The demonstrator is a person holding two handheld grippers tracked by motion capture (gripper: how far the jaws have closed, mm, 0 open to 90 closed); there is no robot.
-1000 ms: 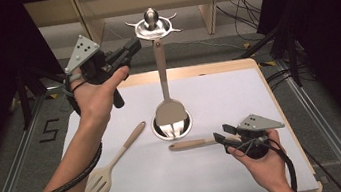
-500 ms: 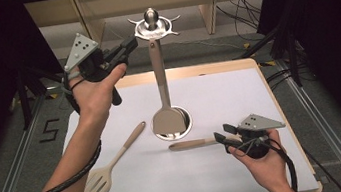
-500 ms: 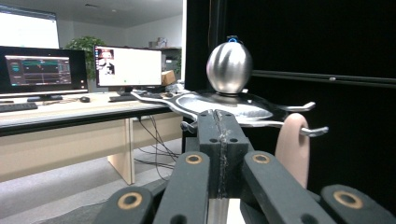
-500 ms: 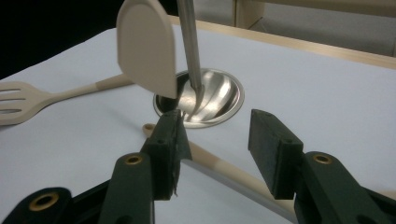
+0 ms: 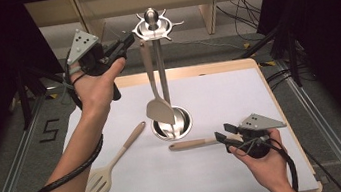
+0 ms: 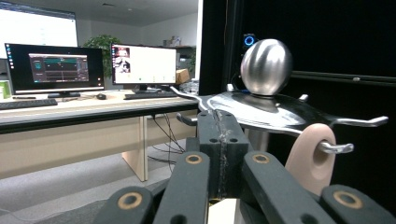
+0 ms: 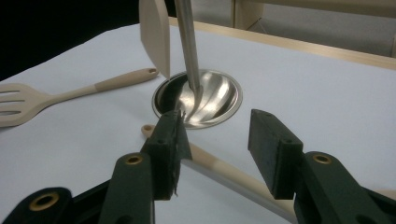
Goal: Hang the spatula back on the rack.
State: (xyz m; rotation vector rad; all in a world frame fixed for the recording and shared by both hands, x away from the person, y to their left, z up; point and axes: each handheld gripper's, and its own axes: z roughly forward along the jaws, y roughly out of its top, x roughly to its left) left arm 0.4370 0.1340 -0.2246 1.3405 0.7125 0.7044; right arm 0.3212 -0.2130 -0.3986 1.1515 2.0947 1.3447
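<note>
White board (image 5: 259, 93) covers the table, with a dark studio around it and desks with lit monitors (image 6: 56, 67) beyond, as the left gripper view shows. At the board's middle stands a steel rack (image 5: 154, 27): a round base dish (image 5: 182, 122), a thin post and a crown of hooks under a ball top. One beige spatula (image 5: 159, 108) already hangs there, its handle hole (image 6: 314, 156) threaded over a hook so the blade dangles just above the dish; that looks like the aim of the work, getting utensils off the board and onto hooks. A slotted turner (image 5: 102, 179) lies flat at the near left, well apart from the rack, and a wooden-handled utensil (image 5: 190, 144) lies just right of the dish, its far end hidden under the right gripper.

Left forearm reaches up and forward, wrist bent, so the left gripper (image 5: 125, 41) sits level with the crown, right beside the hook bearing the spatula; its jaws are pressed together on nothing. Right hand rests low on the board, its gripper (image 7: 217, 140) pointing toward the rack with jaws apart, straddling the wooden handle without pinching it, likely poised to pick it up next
</note>
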